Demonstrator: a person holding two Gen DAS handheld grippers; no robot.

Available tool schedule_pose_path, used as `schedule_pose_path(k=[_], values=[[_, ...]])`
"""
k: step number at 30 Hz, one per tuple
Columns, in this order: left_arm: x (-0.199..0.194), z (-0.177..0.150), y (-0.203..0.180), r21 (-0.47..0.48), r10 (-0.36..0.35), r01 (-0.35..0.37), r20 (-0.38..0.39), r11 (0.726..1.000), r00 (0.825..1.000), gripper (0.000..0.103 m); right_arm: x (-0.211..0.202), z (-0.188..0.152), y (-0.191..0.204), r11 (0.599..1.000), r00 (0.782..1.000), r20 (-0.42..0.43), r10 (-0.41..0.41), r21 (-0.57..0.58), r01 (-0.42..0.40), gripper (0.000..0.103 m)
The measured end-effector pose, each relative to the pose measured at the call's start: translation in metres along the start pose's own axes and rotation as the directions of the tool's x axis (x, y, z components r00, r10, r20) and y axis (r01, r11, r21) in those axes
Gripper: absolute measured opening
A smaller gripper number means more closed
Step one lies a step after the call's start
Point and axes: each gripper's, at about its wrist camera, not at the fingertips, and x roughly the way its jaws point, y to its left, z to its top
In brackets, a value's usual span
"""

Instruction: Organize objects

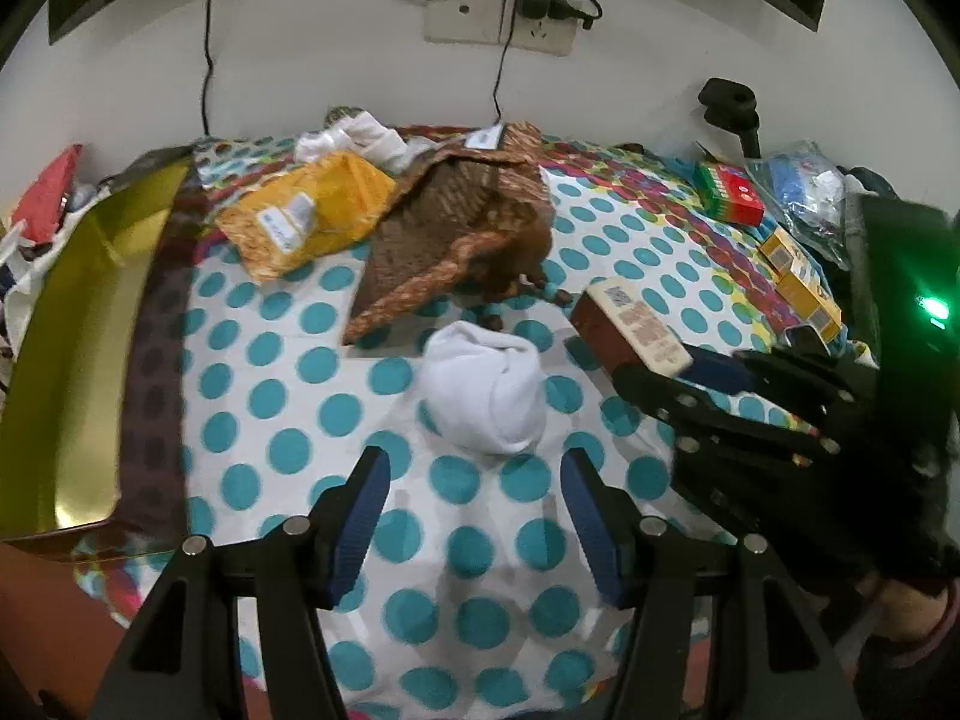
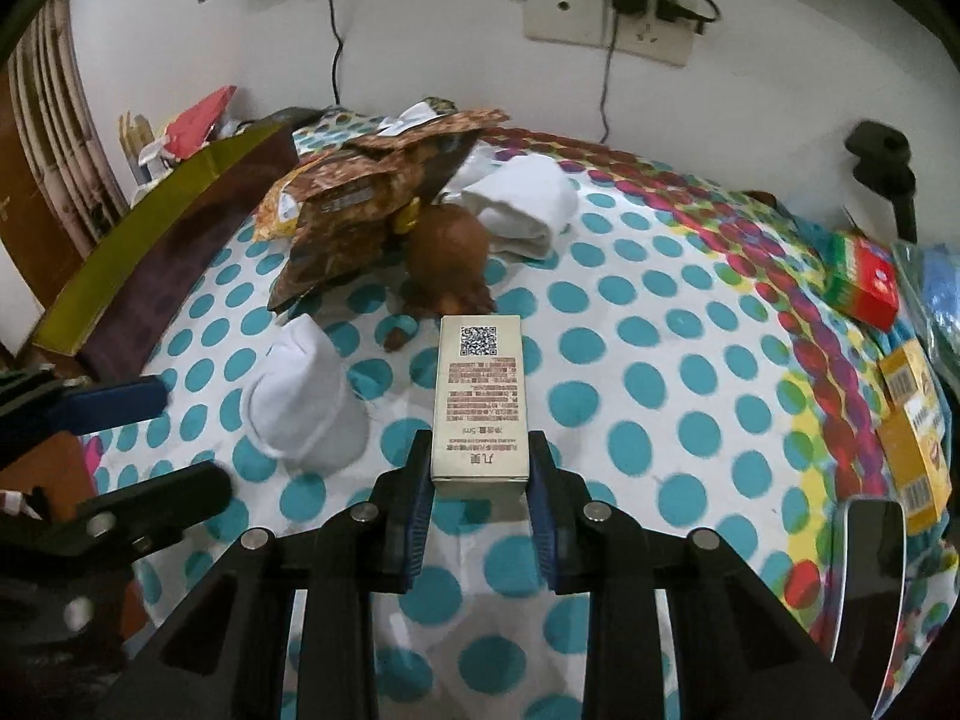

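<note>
A: Our right gripper (image 2: 480, 480) is clamped on the near end of the small printed box (image 2: 480, 396), pads flat against both long sides, and most of the box juts forward past the tips. We have it lifted over the dotted cloth (image 2: 630, 360), just right of the rolled white sock (image 2: 309, 414).

B: That long overhang worries us. Held only at one end, the box could pivot down or slide out if we swing it quickly.

A: And our left gripper (image 1: 474, 516)?

B: Its jaws stand wide apart with nothing between them, just short of the sock, not touching it. The sock is soft and round, so if we close too near its top we judge it may squash and pop out forward.

A: The two grippers sit close together either side of the sock. We could knock the box with the left one if both move at once.

B: Also, beyond the sock lie the brown snack bag (image 1: 456, 240) and some small brown pieces; pushing the sock forward would scatter them. The gold-lined tray (image 1: 90, 330) is well to the sock's left, so carrying anything there crosses open cloth.
</note>
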Motion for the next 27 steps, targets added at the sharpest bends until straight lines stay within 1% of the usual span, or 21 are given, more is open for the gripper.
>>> schedule_pose_path(k=[4,8,10,12,15,18,21,22,23,27], values=[[0.012,0.007,-0.008,-0.007,-0.014,0.014,-0.013,1.0,1.0,0.061,-0.009,-0.006,-0.016,0.999,1.0,0.009,0.009,0.039,-0.01,0.027],[0.026,0.012,-0.012,-0.011,0.006,-0.007,-0.026,1.0,1.0,0.061,-0.012,-0.009,-0.026,0.997,0.999,0.019,0.031,0.063,-0.032,0.027],[0.033,0.014,-0.012,-0.016,0.031,-0.032,-0.029,0.999,0.999,0.061,-0.012,-0.011,-0.027,0.997,0.999,0.028,0.036,0.06,-0.037,0.027],[0.037,0.016,-0.012,-0.019,0.049,-0.05,-0.023,0.999,0.999,0.061,-0.011,-0.011,-0.027,0.998,0.999,0.028,0.037,0.055,-0.038,0.027],[0.039,0.016,-0.011,-0.012,0.072,-0.072,-0.008,0.997,0.997,0.061,-0.009,-0.013,-0.029,0.996,0.998,0.028,0.061,0.068,-0.063,0.027],[0.039,0.016,-0.011,-0.011,0.07,-0.07,0.016,0.998,0.997,0.061,-0.009,-0.015,-0.028,0.995,0.997,0.034,0.07,0.07,-0.073,0.027],[0.042,0.015,-0.013,0.009,0.08,-0.08,0.013,0.997,0.997,0.06,-0.009,-0.016,-0.025,0.995,0.996,0.041,0.075,0.068,-0.078,0.027],[0.043,0.015,-0.013,0.017,0.091,-0.091,0.012,0.996,0.996,0.056,-0.009,-0.016,-0.024,0.994,0.996,0.039,0.081,0.066,-0.084,0.027],[0.044,0.015,-0.013,0.017,0.096,-0.096,0.013,0.995,0.995,0.055,-0.009,-0.017,-0.024,0.994,0.996,0.041,0.081,0.067,-0.083,0.027],[0.042,0.015,-0.009,0.003,0.076,-0.076,0.009,0.997,0.997,0.053,-0.01,-0.017,-0.022,0.994,0.996,0.045,0.083,0.064,-0.085,0.027]])
